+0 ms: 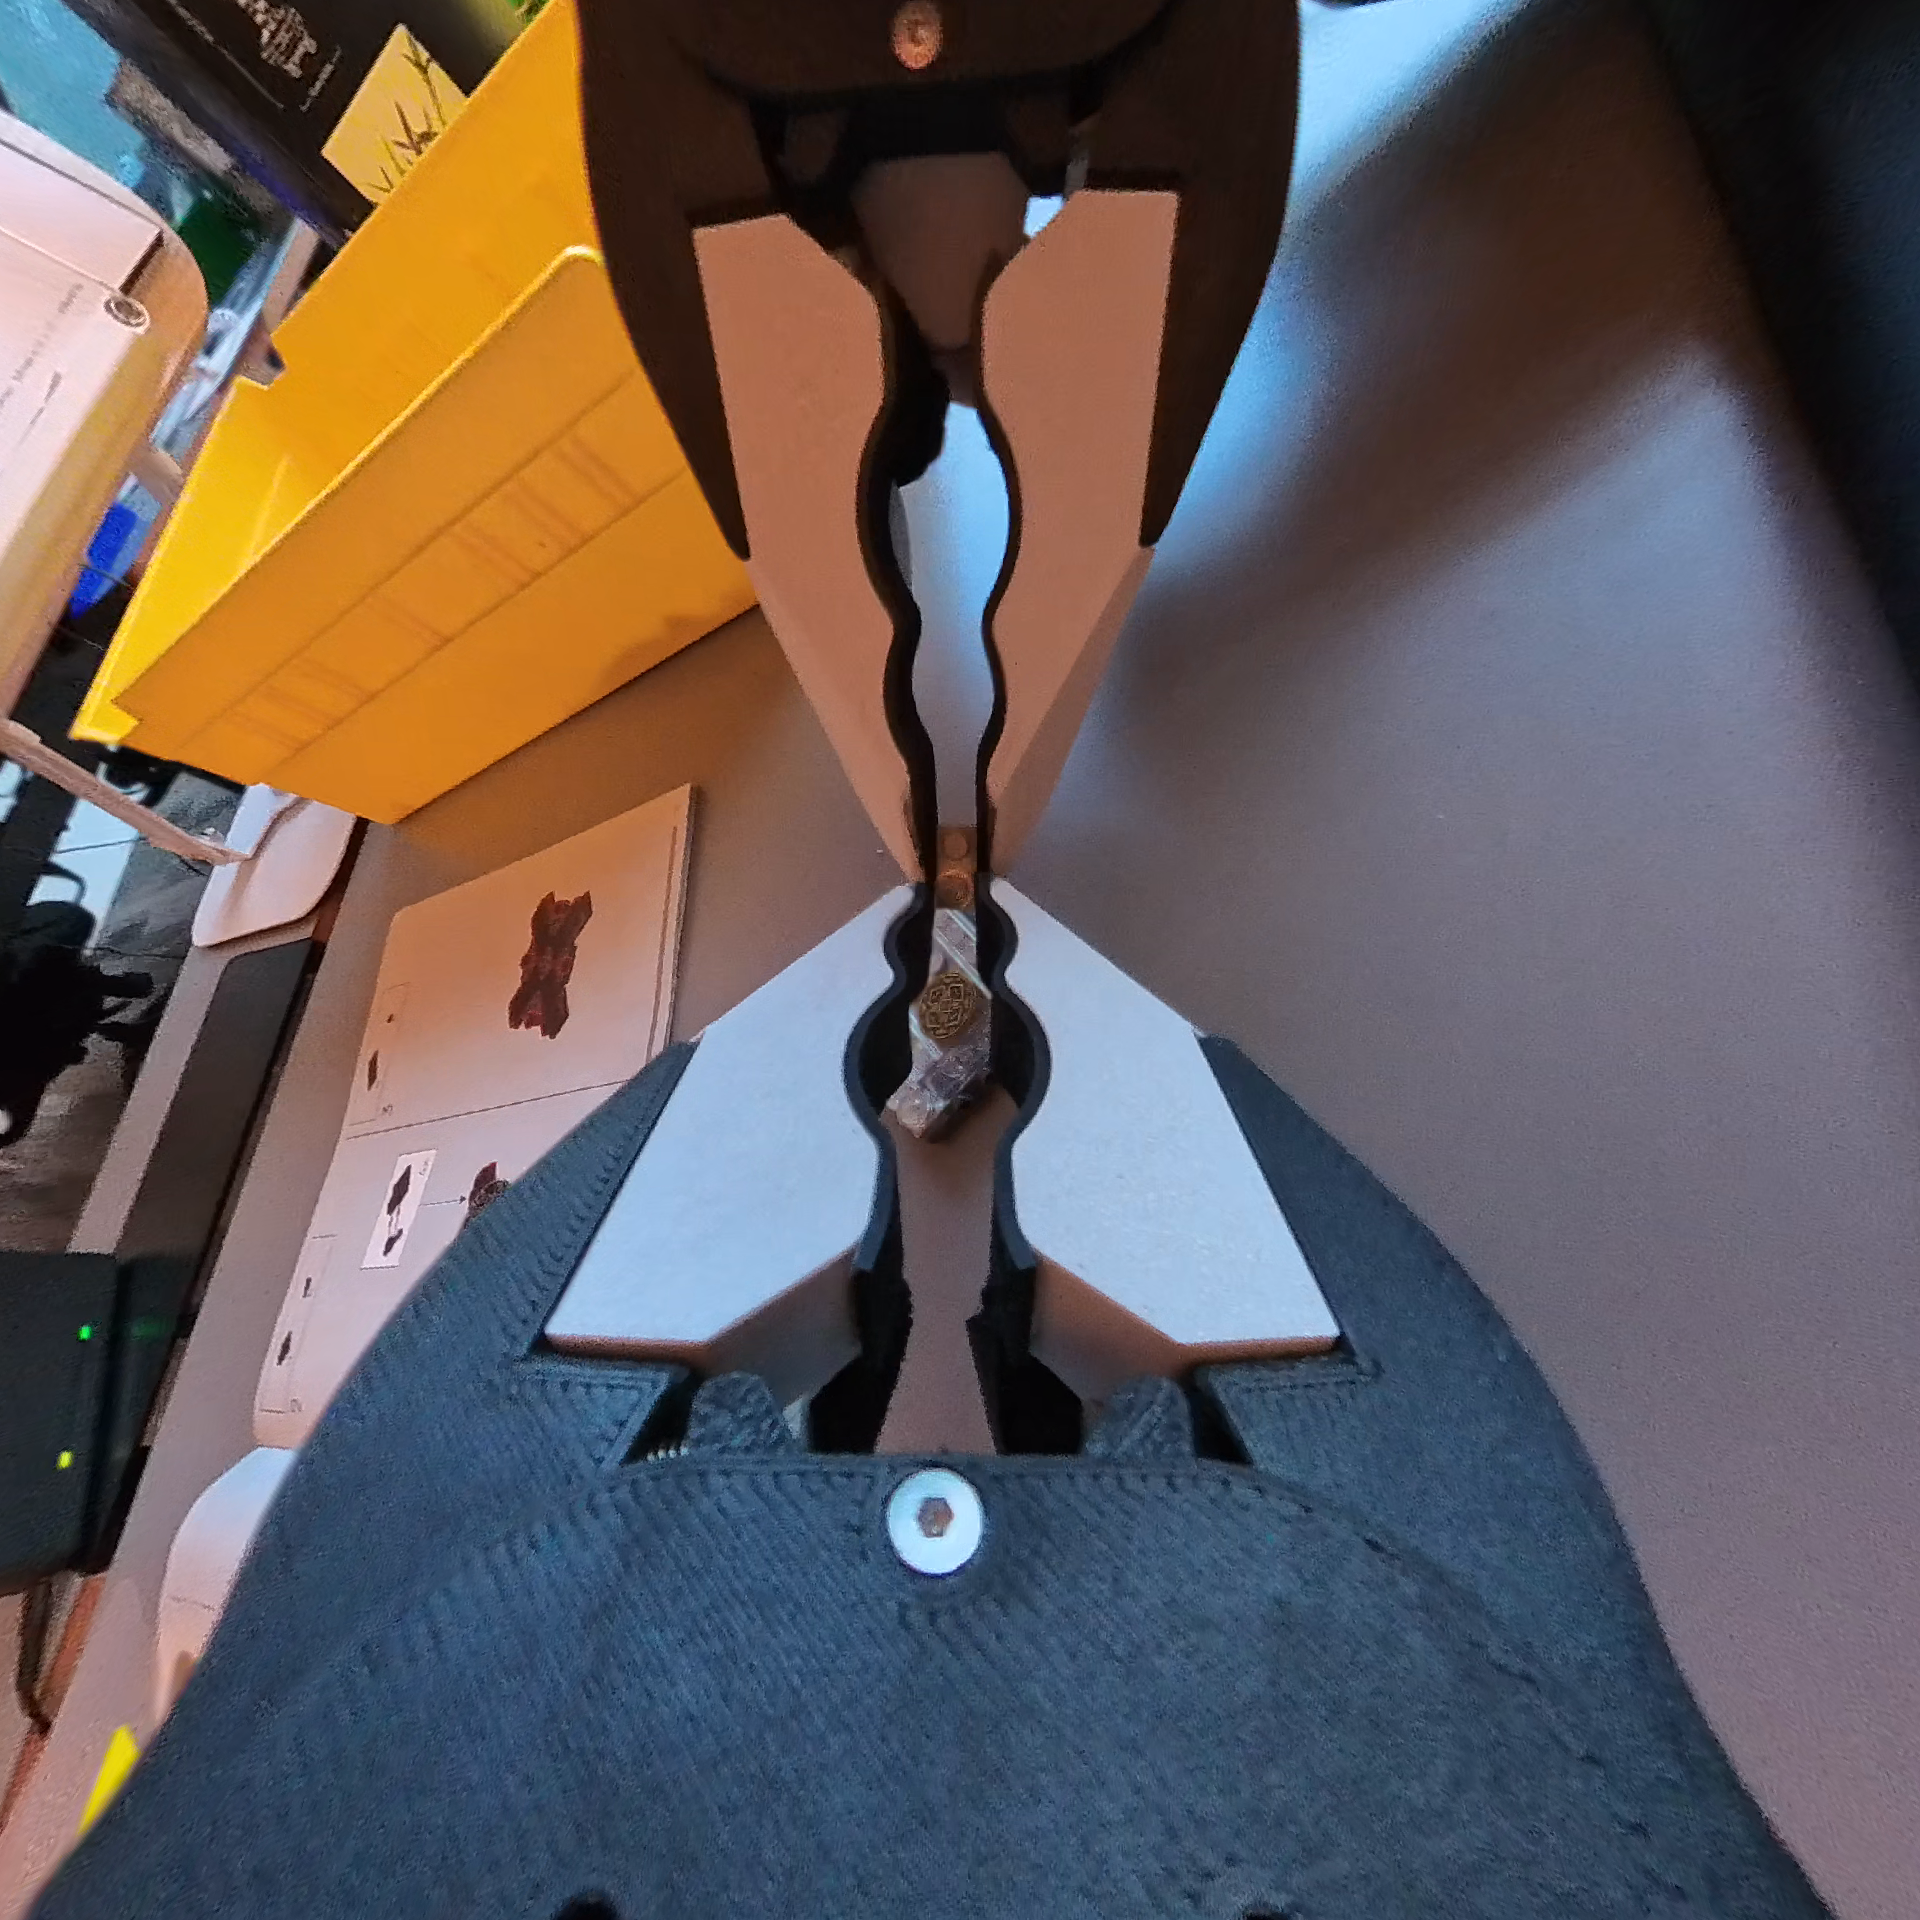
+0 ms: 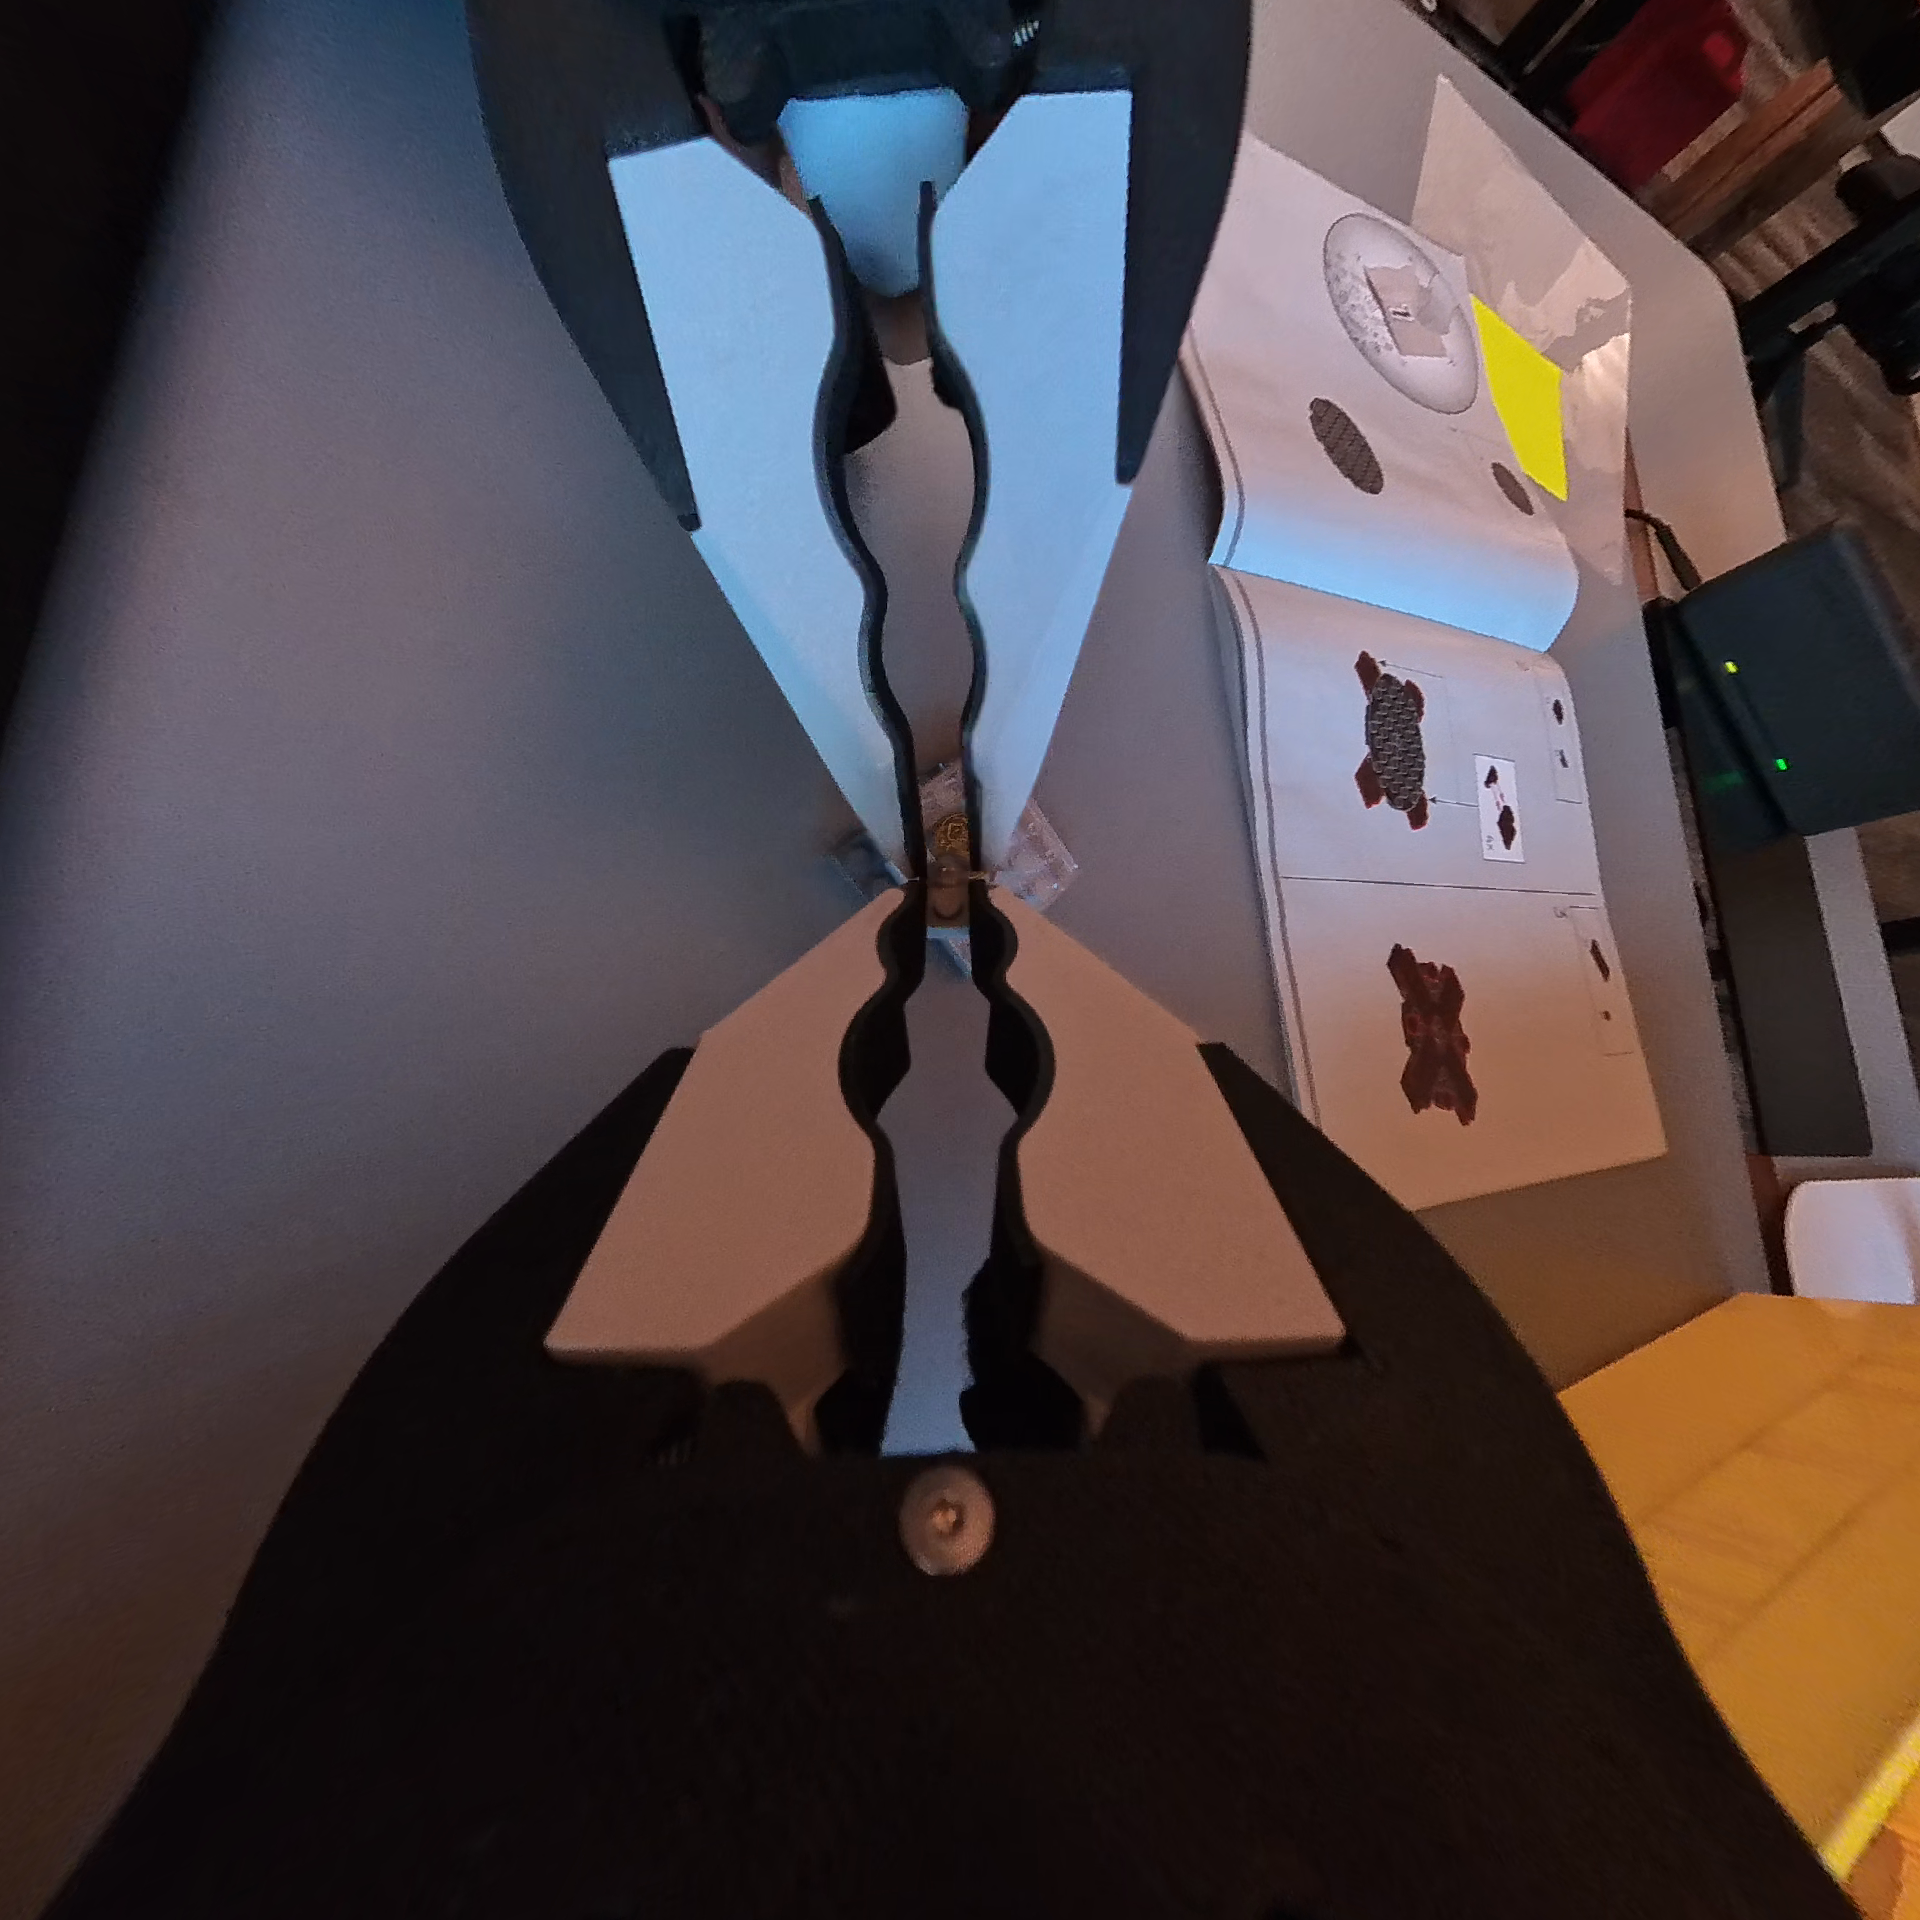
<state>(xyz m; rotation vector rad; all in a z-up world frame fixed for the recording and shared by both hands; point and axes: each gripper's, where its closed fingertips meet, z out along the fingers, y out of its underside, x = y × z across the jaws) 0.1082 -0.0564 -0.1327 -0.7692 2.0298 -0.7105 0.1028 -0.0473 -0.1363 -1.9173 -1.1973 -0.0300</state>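
Clear plastic, crinkled, makes up the small bag (image 1: 940, 1049) that both tools have hold of, and a round brass piece (image 1: 943, 1006) shows inside it. The left tool (image 1: 951, 904) and the right tool (image 2: 945, 909) meet nose to nose just above the grey tabletop (image 1: 1455, 831), tips almost touching. Each has its 2 fingers drawn in to a narrow slit, pinched on the bag. As I read it, that head-on stance lets each take an opposite end of the same small packet, so it hangs taut between them instead of lying flat. From the right tool's side, bits of the plastic stick out on either side of the closed tips, so the grip seems to sit on the bag's middle and not on its edge. An open booklet (image 2: 1434, 831) with drawings of dark red pieces lies flat nearby, pages up where they can be read at a glance. A yellow note (image 2: 1522, 405) rests near its far page. A yellow bin (image 1: 416, 582) sits off to the side, well apart from the tools, and a dark box with green lights (image 2: 1787, 707) stands beyond the booklet.
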